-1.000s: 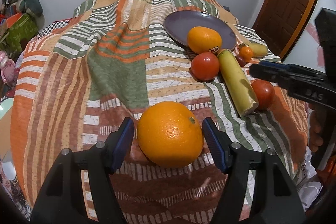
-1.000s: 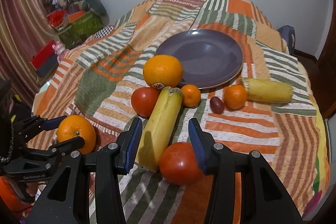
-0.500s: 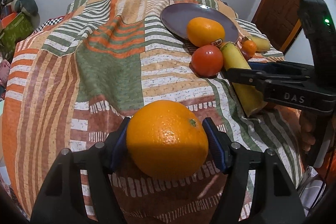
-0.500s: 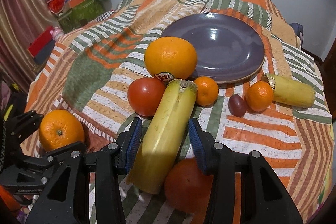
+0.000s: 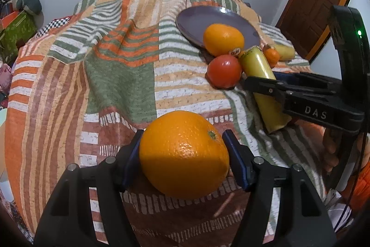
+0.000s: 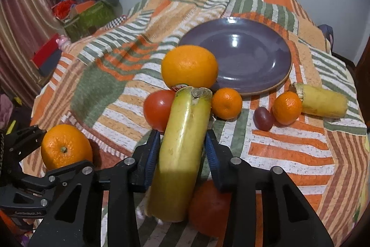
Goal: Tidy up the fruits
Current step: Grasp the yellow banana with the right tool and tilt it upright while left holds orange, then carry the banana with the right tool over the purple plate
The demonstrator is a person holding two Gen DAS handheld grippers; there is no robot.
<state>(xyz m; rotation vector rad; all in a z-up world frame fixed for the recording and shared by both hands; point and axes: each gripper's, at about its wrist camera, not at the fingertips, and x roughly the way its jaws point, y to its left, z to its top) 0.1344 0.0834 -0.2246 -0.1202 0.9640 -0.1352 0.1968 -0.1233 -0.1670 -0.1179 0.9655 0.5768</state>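
Oranges being firm, round and apt to roll, our left gripper clamps one orange across its middle near the bed's front edge, while our right gripper pinches the softer banana mid-length.

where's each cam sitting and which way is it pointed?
Left wrist: on the left hand-held gripper, facing up the bedspread toward the plate; its fingers flank an orange; the right hand-held gripper enters from the right.
Right wrist: on the right hand-held gripper, facing the plate; its fingers flank a banana.
Shared: orange, banana, plate.
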